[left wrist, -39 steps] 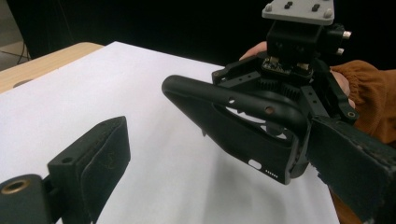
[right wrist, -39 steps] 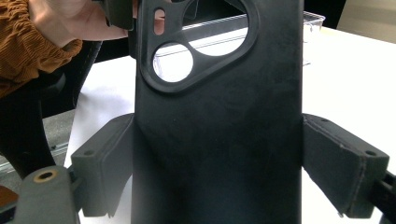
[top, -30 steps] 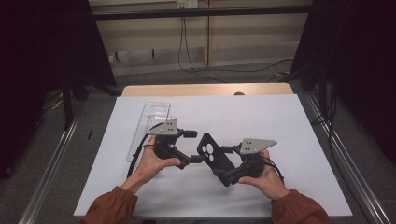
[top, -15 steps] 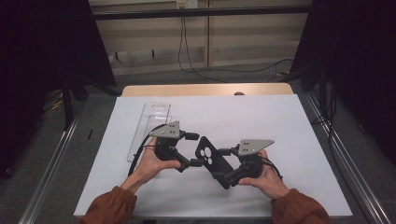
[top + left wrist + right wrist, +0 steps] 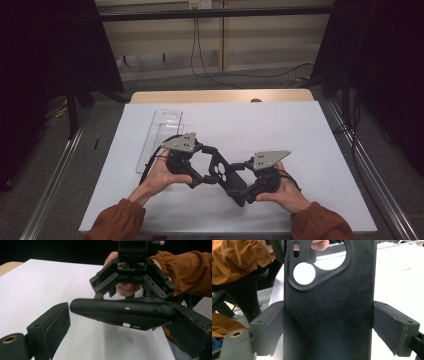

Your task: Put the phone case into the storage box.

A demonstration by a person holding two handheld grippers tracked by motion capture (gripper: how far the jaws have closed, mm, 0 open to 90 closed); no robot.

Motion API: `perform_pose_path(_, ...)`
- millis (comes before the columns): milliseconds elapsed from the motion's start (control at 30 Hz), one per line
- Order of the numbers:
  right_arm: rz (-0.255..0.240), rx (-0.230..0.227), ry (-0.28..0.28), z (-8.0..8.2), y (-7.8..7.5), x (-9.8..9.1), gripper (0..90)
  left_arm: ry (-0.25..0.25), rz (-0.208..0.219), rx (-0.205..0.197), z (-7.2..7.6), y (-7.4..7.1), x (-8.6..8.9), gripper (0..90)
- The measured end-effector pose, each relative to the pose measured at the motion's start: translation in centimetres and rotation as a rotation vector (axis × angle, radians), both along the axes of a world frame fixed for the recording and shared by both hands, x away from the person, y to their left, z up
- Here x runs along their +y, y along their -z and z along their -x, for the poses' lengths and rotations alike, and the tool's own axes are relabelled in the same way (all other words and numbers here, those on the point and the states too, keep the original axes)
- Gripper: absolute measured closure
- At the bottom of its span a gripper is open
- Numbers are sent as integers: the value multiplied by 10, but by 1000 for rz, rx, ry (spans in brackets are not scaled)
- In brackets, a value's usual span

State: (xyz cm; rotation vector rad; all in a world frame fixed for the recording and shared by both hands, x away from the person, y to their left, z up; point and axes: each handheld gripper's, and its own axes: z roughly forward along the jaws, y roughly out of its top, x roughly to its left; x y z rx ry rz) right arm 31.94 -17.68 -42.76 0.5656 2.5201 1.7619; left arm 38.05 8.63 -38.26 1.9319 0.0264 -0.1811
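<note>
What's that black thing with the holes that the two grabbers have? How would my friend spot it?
Start at the white table and look near its front edge, between the left gripper and the right gripper. The black phone case is held there above the sheet. Unlike the clear plastic tray lying flat at the left, it is matte black with round camera cutouts.

We are holding a black two-jaw gripper in each hand, low over the table. Our left hand is gripping the left gripper, whose jaws are pointing rightward and standing apart. Our right hand is gripping the right gripper, whose jaws are pointing leftward and closing on a flat black phone case. Orange-brown corduroy sleeves are covering both forearms.
</note>
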Motion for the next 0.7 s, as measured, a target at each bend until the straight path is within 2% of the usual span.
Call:
perform_pose_path(167,6,7,-23,1,1,2,139,41,6,3,0,1,-1,91)
perform_pose_path(533,15,15,-54,3,1,4,139,88,-3,11,1,2,-2,101)
perform_pose_path(700,15,15,-61,3,1,4,139,92,-10,19,2,2,-2,111)
